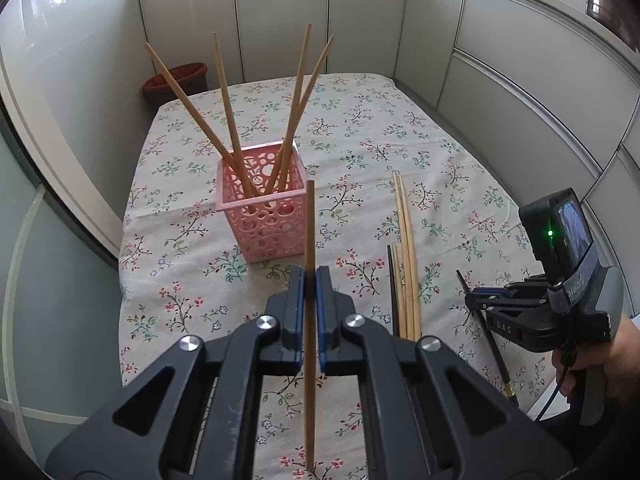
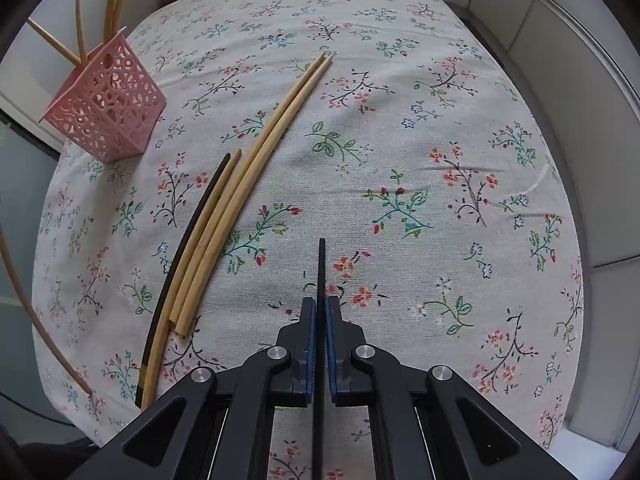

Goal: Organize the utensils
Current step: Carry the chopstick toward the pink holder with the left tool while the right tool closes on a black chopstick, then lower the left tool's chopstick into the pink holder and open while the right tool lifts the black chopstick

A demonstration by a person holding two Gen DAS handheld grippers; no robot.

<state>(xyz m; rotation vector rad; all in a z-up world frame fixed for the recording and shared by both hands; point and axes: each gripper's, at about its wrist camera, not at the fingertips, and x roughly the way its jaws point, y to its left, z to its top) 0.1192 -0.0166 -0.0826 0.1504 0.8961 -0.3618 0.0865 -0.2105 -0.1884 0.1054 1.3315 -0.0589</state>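
The pink perforated plastic basket (image 1: 262,204) stands on the table (image 1: 360,128) ahead and left of the left claw (image 1: 309,280), with four wooden chopsticks (image 1: 236,120) leaning in it. A row of loose wooden and black chopsticks (image 1: 404,256) lies ahead and right of that claw, left of the right claw (image 2: 320,308). Each claw pinches one chopstick; the right claw sits far right.
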